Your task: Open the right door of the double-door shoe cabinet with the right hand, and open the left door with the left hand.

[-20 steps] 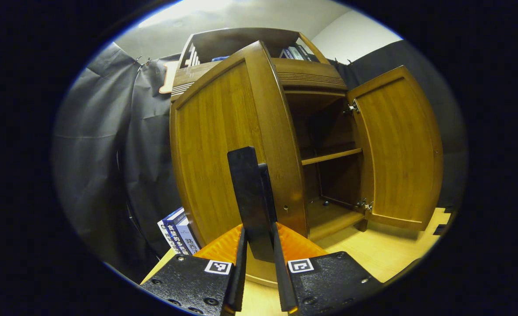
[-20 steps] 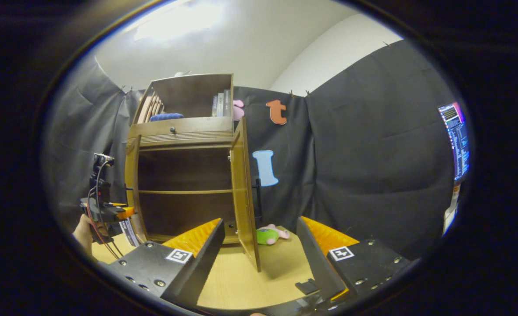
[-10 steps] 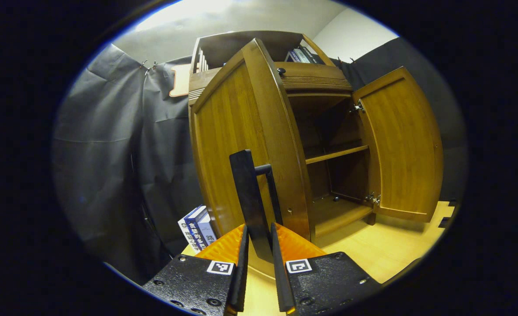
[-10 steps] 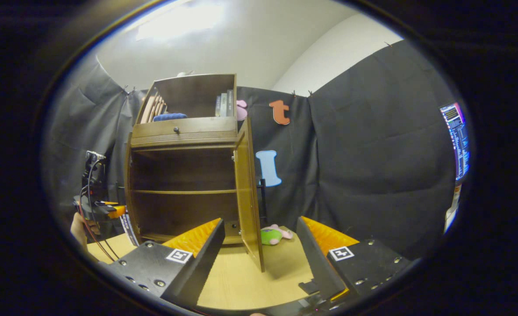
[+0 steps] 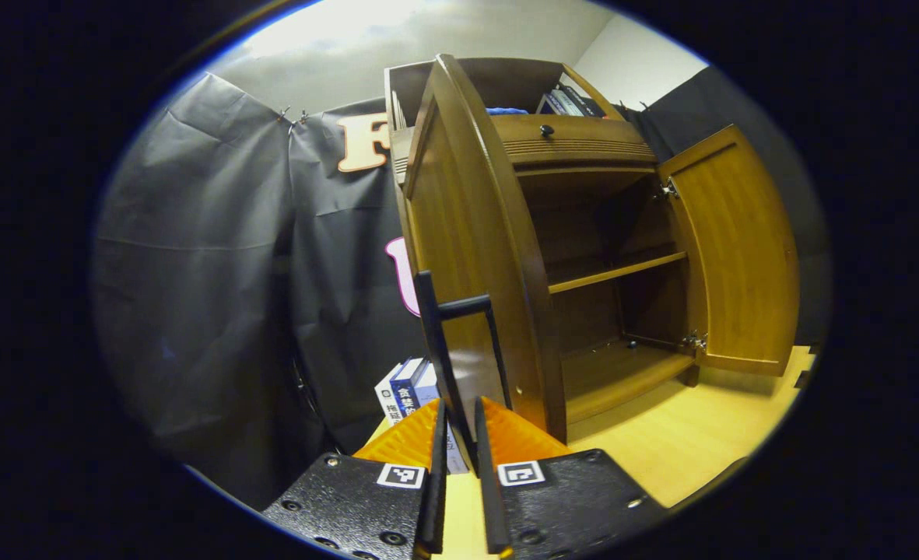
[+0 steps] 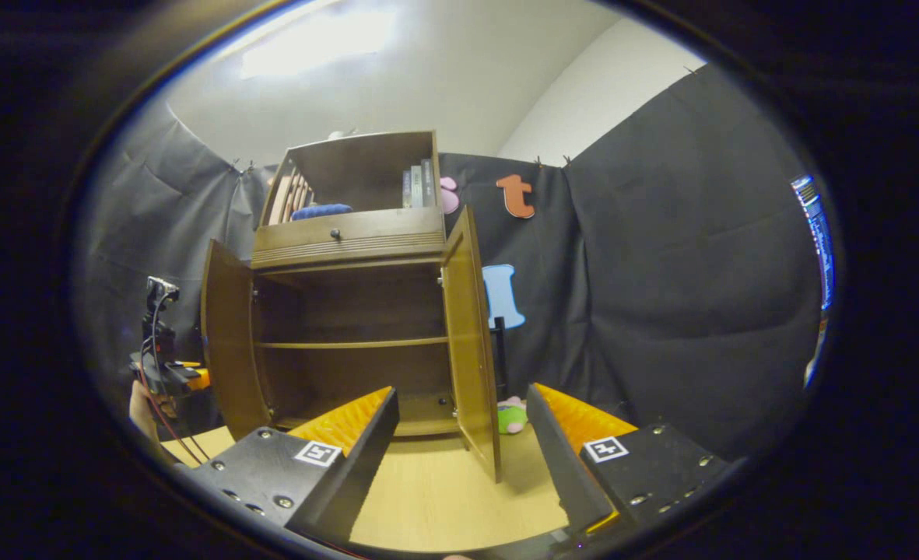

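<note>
In the left gripper view we see our left gripper with its jaws closed on the black bar handle of the shoe cabinet's left door, the handle's lower end pinched between them. That left door stands swung wide, edge-on straight ahead of the jaws, with the open cabinet interior and its middle shelf to their right, and the right door open farther right. A few books stand on the counter just left of the jaws, behind the door. In the right gripper view our right gripper holds nothing, its jaws spread wide apart and well back from the shoe cabinet. The right door stands open just ahead, between the jaws, and a small green and pink plush toy lies on the counter beyond it. Far to the left of these jaws we see the left door open, with the left gripper and a hand beside it.
</note>
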The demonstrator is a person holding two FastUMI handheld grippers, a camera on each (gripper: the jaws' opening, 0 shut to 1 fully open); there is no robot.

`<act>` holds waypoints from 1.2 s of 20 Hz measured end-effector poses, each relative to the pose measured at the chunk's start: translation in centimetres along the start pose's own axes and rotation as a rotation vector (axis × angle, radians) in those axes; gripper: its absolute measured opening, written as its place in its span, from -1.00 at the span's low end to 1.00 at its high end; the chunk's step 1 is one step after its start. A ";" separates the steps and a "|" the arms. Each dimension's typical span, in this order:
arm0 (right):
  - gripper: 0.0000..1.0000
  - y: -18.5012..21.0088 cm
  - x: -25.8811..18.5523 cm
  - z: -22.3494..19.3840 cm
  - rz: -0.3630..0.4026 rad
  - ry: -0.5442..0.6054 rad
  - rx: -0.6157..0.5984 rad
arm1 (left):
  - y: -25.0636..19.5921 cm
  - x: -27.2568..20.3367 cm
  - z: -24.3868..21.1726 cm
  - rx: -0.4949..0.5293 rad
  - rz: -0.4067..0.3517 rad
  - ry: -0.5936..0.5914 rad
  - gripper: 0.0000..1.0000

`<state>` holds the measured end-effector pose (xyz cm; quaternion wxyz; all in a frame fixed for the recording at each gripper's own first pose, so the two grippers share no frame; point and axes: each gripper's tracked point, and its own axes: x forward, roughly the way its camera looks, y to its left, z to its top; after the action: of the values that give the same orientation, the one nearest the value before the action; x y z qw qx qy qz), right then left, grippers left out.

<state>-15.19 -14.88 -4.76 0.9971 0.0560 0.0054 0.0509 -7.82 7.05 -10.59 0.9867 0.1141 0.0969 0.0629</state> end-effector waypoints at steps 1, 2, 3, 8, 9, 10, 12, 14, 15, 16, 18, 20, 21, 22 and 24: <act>0.95 0.5 0.1 -0.1 0.002 0.003 -0.003 | 0.2 0.0 -0.2 -0.012 -0.016 0.005 -0.63; 0.95 0.9 0.2 -0.3 0.008 0.007 -0.003 | 0.5 0.1 -0.3 -0.017 -0.030 0.009 -0.64; 0.95 1.5 0.4 -0.5 0.015 0.013 -0.005 | 0.9 -0.1 -0.3 -0.014 -0.042 0.009 -0.67; 0.94 4.7 0.9 -1.2 0.079 0.037 0.009 | 3.3 0.0 -0.9 -0.058 -0.080 0.016 -0.67; 0.95 5.2 1.1 -1.2 0.094 0.040 0.016 | 3.7 -0.2 -1.1 -0.072 -0.094 0.019 -0.60; 0.95 5.5 1.2 -1.1 0.103 0.042 0.019 | 4.3 -0.1 -1.1 -0.082 -0.100 0.020 -0.59; 0.90 5.9 1.4 -1.3 0.105 0.046 0.013 | 5.3 0.0 -1.4 -0.118 -0.119 0.029 -0.51; 0.95 6.0 1.7 -1.2 0.100 0.052 0.005 | 6.5 0.1 -1.8 -0.153 -0.135 0.042 -0.50; 0.95 6.4 1.7 -1.5 0.103 0.057 0.005 | 7.1 0.3 -1.9 -0.172 -0.146 0.045 -0.50; 0.95 6.7 1.9 -1.6 0.108 0.061 0.005 | 7.6 0.2 -2.1 -0.194 -0.151 0.048 -0.51; 0.94 7.1 2.0 -1.7 0.114 0.067 -0.001 | 8.5 0.5 -2.3 -0.217 -0.163 0.057 -0.15; 0.94 7.5 2.3 -1.6 0.116 0.070 -0.012 | 8.8 0.4 -2.3 -0.211 -0.171 0.055 0.05; 0.94 7.8 2.2 -1.7 0.119 0.071 -0.015 | 8.8 0.5 -2.3 -0.210 -0.173 0.056 0.07; 0.94 7.9 2.4 -1.8 0.121 0.074 -0.019 | 8.8 0.4 -2.5 -0.208 -0.172 0.058 0.10; 0.94 8.3 2.3 -2.0 0.129 0.079 -0.024 | 8.8 0.4 -2.4 -0.207 -0.170 0.065 0.12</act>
<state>-13.75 -6.20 -5.79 0.9914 0.0420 0.0406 0.1173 -8.79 16.11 -10.89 0.9913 0.0010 0.1312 -0.0074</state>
